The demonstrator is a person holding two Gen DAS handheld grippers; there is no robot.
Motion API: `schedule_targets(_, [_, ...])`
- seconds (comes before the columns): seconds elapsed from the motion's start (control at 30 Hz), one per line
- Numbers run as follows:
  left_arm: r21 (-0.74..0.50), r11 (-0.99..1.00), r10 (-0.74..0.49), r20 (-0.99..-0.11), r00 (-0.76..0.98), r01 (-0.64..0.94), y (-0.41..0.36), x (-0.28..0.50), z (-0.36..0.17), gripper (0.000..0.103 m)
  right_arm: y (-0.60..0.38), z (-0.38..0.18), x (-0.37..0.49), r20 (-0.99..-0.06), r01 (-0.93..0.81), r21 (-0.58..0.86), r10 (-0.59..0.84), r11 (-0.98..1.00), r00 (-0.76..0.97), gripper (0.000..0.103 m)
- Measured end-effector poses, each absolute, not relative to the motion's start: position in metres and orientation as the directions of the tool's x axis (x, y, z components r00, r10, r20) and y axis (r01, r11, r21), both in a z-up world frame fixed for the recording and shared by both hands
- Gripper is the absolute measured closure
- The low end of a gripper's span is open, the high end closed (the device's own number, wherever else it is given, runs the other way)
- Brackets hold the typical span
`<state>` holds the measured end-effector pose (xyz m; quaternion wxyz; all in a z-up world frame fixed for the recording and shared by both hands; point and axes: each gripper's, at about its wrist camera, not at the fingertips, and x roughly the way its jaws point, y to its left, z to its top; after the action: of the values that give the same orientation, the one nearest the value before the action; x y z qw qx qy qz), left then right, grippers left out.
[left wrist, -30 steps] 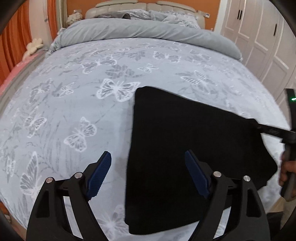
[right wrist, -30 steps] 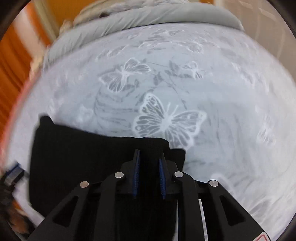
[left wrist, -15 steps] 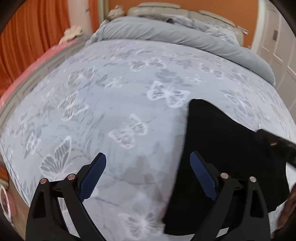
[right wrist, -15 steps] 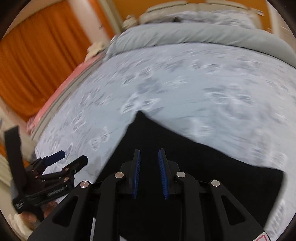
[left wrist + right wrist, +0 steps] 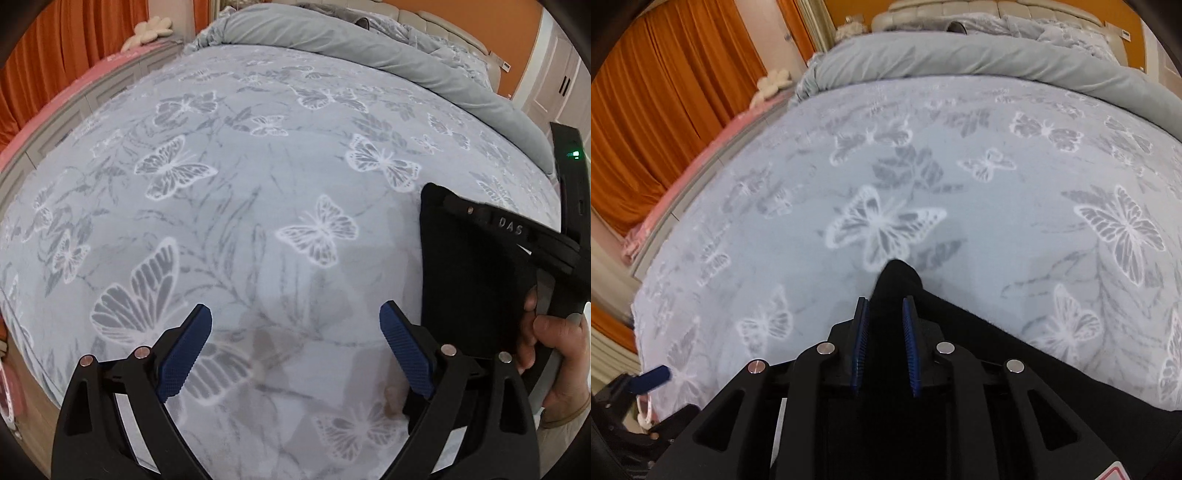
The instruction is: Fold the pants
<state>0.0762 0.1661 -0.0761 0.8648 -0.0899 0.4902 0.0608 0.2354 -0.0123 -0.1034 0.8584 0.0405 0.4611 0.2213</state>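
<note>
The folded black pants [image 5: 472, 280] hang off the bed at the right of the left wrist view, pinched by my right gripper [image 5: 452, 203], which a hand [image 5: 554, 339] holds. In the right wrist view a corner of the pants [image 5: 899, 277] sticks out between the blue pads of the right gripper [image 5: 885, 301], whose jaws are closing on the fabric. My left gripper [image 5: 295, 314] is wide open with nothing between its fingers, hovering over the butterfly sheet [image 5: 258, 184] left of the pants. One blue pad of the left gripper [image 5: 652, 378] shows at the lower left.
A rolled grey duvet [image 5: 369, 40] lies across the head of the bed. Orange curtains [image 5: 665, 92] and a pink-topped ledge [image 5: 713, 147] run along the left side. White wardrobe doors [image 5: 554, 74] stand at the far right.
The left gripper has slid left off the pants and now hangs over bare sheet. The right gripper has swung left across the bed, carrying the pants up off the sheet.
</note>
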Motion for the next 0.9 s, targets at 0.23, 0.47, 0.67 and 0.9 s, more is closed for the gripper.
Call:
schedule_targets(0.23, [-0.056,0.989,0.028,-0.837,0.546,-0.136,0.141,0.074,-0.067,0.013,-0.026,-0.091,0.23,-0.759,-0.307,0.295,0.417,0.905,0.501,0.083])
schedule_targets(0.47, [0.006,0.997,0.046,-0.824,0.565,-0.072,0.104,0.073,-0.067,0.012,-0.126,-0.04,0.174,-0.709,-0.209,0.288,0.355,0.935,0.609,0.06])
schedule_targets(0.67, [0.031,0.998,0.054,-0.829,0.556,-0.05,0.081,0.072,-0.073,0.011,-0.237,-0.034,0.116,-0.728,-0.071,0.272,0.253,0.96,0.637,0.06])
schedule_targets(0.9, [0.045,0.999,0.05,-0.836,0.547,-0.022,0.059,0.075,-0.081,0.008,-0.298,-0.076,0.072,-0.784,0.008,0.356,0.293,0.935,0.547,0.055])
